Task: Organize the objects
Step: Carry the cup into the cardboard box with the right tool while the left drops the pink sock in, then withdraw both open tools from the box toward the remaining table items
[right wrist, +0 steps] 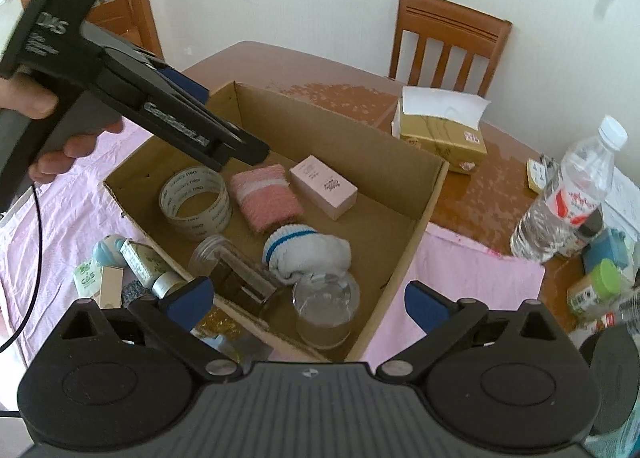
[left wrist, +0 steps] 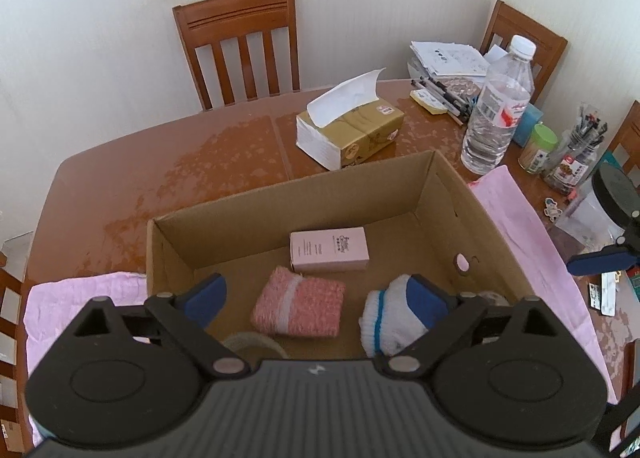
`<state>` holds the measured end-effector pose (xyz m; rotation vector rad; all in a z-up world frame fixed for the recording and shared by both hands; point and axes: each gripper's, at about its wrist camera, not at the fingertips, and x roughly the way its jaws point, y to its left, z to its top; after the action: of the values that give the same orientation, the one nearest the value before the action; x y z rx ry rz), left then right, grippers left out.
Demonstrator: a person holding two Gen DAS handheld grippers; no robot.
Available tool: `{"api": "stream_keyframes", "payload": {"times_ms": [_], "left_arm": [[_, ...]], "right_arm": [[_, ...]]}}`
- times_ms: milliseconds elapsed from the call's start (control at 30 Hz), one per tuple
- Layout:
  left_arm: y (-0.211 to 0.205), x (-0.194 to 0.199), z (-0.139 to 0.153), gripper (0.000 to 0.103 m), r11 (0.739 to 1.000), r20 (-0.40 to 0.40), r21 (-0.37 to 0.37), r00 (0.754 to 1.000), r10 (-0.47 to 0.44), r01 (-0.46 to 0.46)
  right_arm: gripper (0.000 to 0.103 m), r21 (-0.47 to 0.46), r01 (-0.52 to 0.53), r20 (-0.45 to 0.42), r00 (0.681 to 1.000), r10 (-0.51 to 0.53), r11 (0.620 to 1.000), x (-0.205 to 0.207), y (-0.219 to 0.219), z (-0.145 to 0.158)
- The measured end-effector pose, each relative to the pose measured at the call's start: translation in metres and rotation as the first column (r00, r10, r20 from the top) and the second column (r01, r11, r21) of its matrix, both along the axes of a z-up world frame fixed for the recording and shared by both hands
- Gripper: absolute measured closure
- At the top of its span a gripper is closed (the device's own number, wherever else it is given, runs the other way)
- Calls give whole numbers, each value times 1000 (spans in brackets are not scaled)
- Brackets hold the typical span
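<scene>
A cardboard box (left wrist: 492, 226) (right wrist: 424, 194) sits on a pink cloth on the wooden table. In it lie a pink carton (left wrist: 329, 249) (right wrist: 323, 186), a pink knit cloth (left wrist: 299, 303) (right wrist: 266, 196), a white sock with blue stripes (left wrist: 386, 318) (right wrist: 308, 252), a tape roll (right wrist: 196, 204), a glass jar lying down (right wrist: 236, 274) and a glass cup (right wrist: 326, 308). My left gripper (left wrist: 318, 294) is open and empty above the box; it also shows in the right wrist view (right wrist: 224, 118). My right gripper (right wrist: 308, 296) is open and empty over the box's near corner.
Small bottles and cartons (right wrist: 120, 262) lie on the pink cloth (right wrist: 80, 210) left of the box. A tissue box (left wrist: 350, 130) (right wrist: 442, 134), a water bottle (left wrist: 496, 110) (right wrist: 568, 198), papers, pens and jars (left wrist: 538, 146) crowd the table's right side. Chairs (left wrist: 240, 46) stand behind.
</scene>
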<state>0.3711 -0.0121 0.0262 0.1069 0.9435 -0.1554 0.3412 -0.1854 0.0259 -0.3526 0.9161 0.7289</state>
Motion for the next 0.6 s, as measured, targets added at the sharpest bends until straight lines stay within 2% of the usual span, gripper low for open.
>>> {"api": "stream_keyframes", "payload": {"times_ms": [133,200,267,367,600], "left_arm": [[3,-24,1,5,1000,42,-2,999,18,-17],[6,-38,1,5,998,70,-13,996,55,-54],[8,-49,1,5,999,70,-17,996,53,-52],[10,-65,0,5,998,60,-24,996,65,-63],[11,-99,-4,4,996,53,-20,995,88,-87]], "right_arm": [[0,19,18,7,1000,-18,1000,-14,-6,-8],[0,26,53,4,999,-53,998,-21,-9,-15],[0,26,96,-33,995,-95,995,-27,-12,-21],[0,19,123,-24,992,-122,992,-41,-16,-30],[0,40,203,-78,977,-199,978,-57,-25,-48]]}}
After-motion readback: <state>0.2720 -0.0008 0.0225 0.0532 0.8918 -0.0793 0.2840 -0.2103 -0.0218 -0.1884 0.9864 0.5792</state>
